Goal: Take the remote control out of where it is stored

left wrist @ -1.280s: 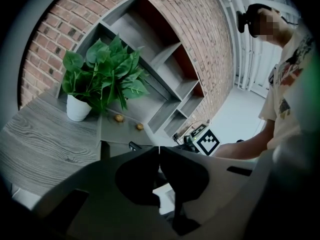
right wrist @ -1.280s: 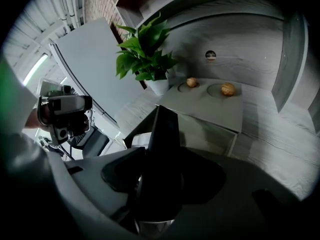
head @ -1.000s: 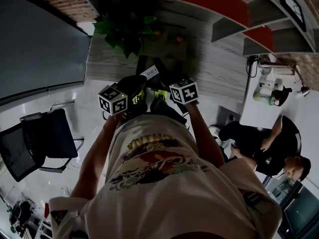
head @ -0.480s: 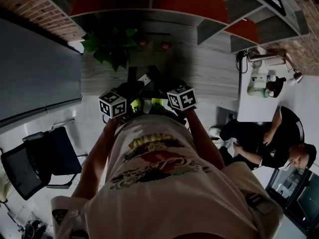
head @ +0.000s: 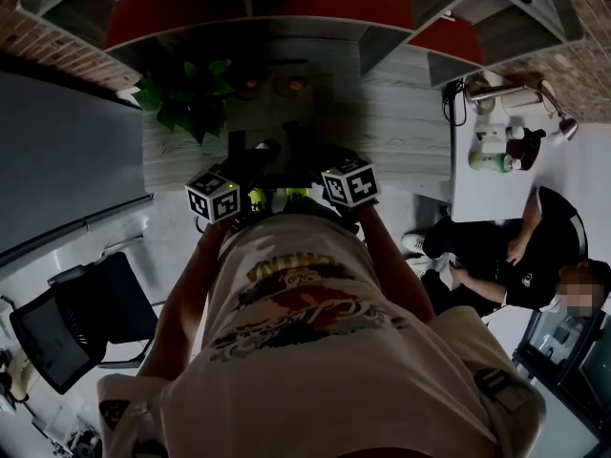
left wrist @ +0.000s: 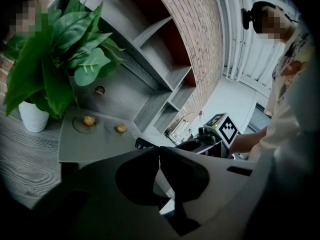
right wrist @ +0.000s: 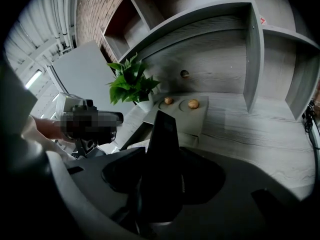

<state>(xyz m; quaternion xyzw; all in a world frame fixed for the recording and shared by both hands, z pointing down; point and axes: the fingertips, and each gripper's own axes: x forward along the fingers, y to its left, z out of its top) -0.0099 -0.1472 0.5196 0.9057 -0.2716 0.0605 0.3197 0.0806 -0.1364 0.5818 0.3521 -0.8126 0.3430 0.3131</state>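
The black remote control [right wrist: 164, 129] stands up between the jaws of my right gripper [right wrist: 161, 160], which is shut on its lower part. In the head view the right gripper [head: 325, 165] hangs over the near edge of the grey wooden desk [head: 401, 132], and the remote itself is too dark to make out there. My left gripper [left wrist: 160, 149] is shut with its tips touching and nothing between them. It sits just left of the right one, and in the head view it [head: 243, 172] is level with it in front of my torso.
A grey tray [right wrist: 192, 118] with two small brown round things lies on the desk beside a potted plant [head: 181, 103]. Grey and red shelves [head: 286, 8] rise behind. An office chair [head: 86, 313] stands at the left. At the right a seated person [head: 506, 256] is next to a white table [head: 477, 194].
Both grippers have shifted a little toward the desk, staying side by side. The white label seen between them earlier no longer shows.
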